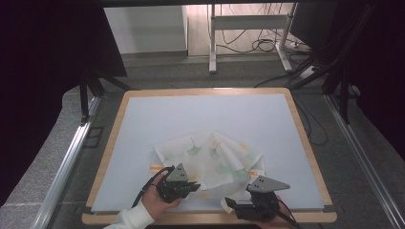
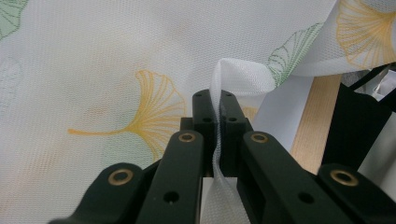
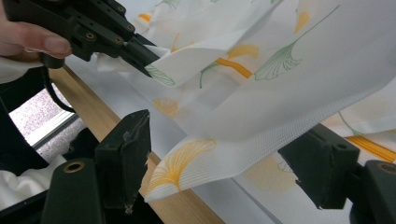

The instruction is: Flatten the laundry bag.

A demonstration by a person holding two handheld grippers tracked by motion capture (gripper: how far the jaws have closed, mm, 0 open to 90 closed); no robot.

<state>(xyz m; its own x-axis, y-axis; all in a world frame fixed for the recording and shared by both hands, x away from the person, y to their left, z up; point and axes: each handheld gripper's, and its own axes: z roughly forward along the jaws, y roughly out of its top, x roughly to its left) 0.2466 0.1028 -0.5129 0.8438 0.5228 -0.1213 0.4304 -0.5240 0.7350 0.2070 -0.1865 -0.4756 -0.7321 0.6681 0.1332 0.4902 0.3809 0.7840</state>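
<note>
Left tongs (image 2: 215, 112) pinching cloth (image 2: 116, 56)

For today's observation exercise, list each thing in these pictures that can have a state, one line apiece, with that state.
Cloth: crumpled, partly folded over itself, lying on the table.
Left gripper: shut on a fold of the cloth.
Right gripper: open, a cloth edge between its jaws, not pressed.
Table: blue-grey mat on top, wooden rim showing.
</note>
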